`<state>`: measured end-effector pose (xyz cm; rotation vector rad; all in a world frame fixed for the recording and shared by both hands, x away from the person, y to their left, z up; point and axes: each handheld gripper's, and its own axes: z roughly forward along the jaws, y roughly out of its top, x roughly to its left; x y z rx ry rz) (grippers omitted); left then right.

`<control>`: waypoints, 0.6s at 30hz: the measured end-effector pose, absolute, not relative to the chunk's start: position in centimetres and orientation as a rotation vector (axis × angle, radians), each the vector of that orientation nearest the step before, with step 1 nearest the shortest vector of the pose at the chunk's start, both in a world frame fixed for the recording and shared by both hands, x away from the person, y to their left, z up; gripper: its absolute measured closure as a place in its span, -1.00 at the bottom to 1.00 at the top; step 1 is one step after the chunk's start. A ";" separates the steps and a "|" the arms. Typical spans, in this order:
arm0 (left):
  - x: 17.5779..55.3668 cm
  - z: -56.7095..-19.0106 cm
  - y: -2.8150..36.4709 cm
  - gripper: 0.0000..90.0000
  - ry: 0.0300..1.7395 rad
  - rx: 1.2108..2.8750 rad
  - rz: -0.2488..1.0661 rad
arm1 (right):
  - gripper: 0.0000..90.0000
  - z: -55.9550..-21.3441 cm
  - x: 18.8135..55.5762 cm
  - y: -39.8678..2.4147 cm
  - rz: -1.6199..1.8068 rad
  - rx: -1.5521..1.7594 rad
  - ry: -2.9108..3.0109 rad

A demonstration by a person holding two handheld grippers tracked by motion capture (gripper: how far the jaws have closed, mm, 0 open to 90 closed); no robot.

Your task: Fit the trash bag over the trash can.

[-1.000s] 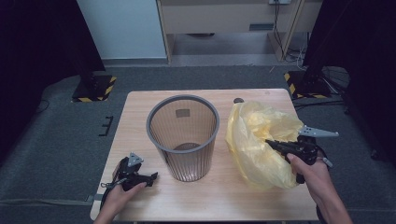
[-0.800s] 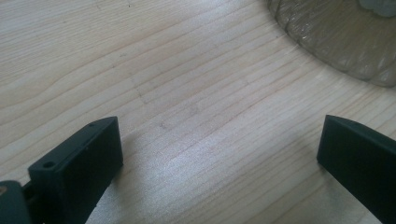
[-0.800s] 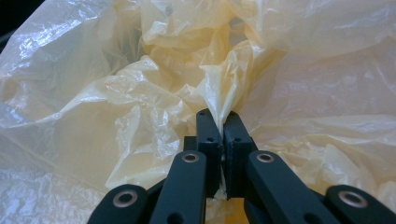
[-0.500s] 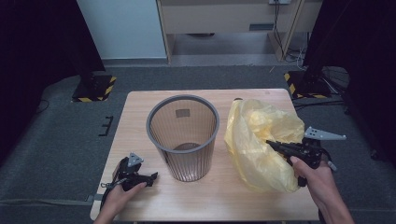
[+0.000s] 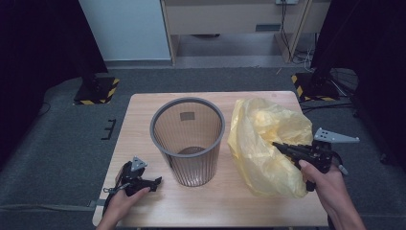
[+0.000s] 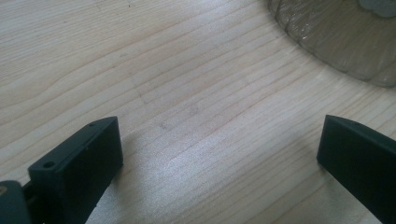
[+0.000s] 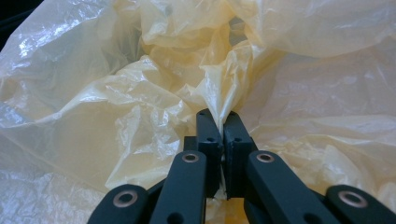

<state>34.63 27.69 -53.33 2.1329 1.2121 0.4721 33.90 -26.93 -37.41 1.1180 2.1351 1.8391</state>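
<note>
A grey mesh wastebasket (image 5: 187, 139) stands upright in the middle of the wooden table (image 5: 143, 108). To its right lies a crumpled yellow plastic bag (image 5: 268, 143). My right gripper (image 5: 278, 145) is shut on a fold of that bag (image 7: 140, 93), and the film bunches between the pressed pads (image 7: 208, 128). My left gripper (image 5: 155, 181) rests on the table at the front left, jaws wide apart with bare wood (image 6: 196, 116) between them. The basket's base (image 6: 345, 37) curves past its top right corner in the left gripper view.
Dark carpet surrounds the table. Two yellow-and-black striped stand bases (image 5: 98, 91) (image 5: 316, 86) sit beyond the far corners, and a wooden cabinet (image 5: 230, 19) stands at the back.
My right gripper has lifted slightly and drawn right, pulling the bag's fold up with it. The left gripper has stayed put.
</note>
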 end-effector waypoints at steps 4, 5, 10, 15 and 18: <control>34.6 -53.3 27.7 -1.00 1.212 2.133 0.472 | 0.96 -36.8 33.8 -26.6 1.851 1.096 2.133; 34.6 -53.3 27.7 -1.00 1.212 2.133 0.472 | 0.96 -36.7 33.8 -26.6 1.852 1.095 2.135; 34.6 -53.3 27.7 -1.00 1.212 2.133 0.472 | 0.96 -35.9 33.8 -25.9 1.854 1.067 2.143; 34.6 -53.3 27.7 -1.00 1.213 2.133 0.471 | 0.96 -35.1 34.0 -25.0 1.849 1.037 2.161; 34.6 -53.3 27.7 -1.00 1.213 2.134 0.471 | 0.96 -34.6 34.2 -24.4 1.840 1.018 2.174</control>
